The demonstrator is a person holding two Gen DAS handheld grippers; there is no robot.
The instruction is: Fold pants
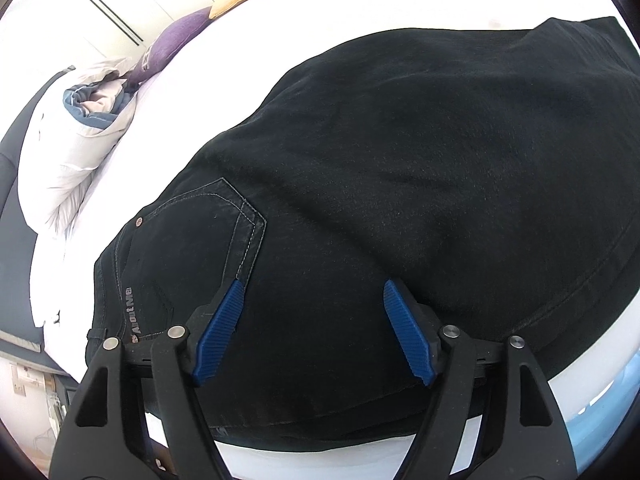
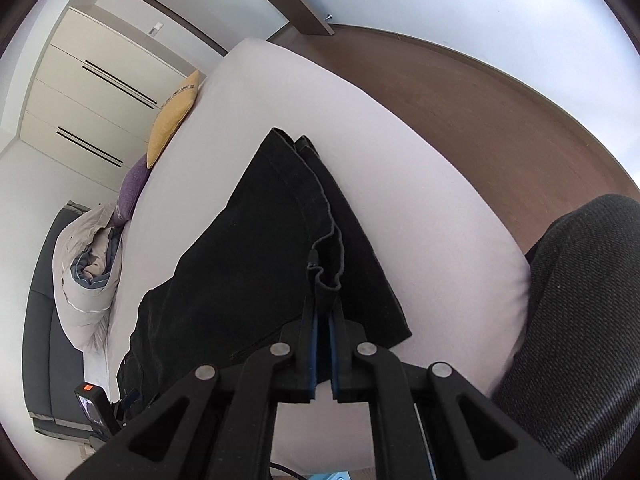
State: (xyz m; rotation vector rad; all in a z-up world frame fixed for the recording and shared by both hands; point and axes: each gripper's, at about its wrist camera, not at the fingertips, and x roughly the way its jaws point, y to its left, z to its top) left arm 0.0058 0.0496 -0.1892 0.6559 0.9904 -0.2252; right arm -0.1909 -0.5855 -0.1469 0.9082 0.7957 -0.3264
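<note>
Black jeans (image 1: 400,160) lie on a white bed (image 1: 360,0), back pocket and waistband label at the lower left of the left wrist view. My left gripper (image 1: 312,296) is open and empty, hovering just above the seat of the jeans. In the right wrist view the jeans (image 2: 248,248) stretch away across the bed (image 2: 420,184) with the legs stacked. My right gripper (image 2: 323,300) is shut on the raised edge of the jeans' leg fabric, which bunches up between the blue pads.
A rolled white and blue duvet (image 2: 88,264), a purple cushion (image 2: 134,188) and a yellow cushion (image 2: 172,120) line the bed's left side. Wardrobe doors (image 2: 80,92) stand behind. Brown floor (image 2: 480,100) lies beyond the bed. A person's grey-clad leg (image 2: 580,320) is at right.
</note>
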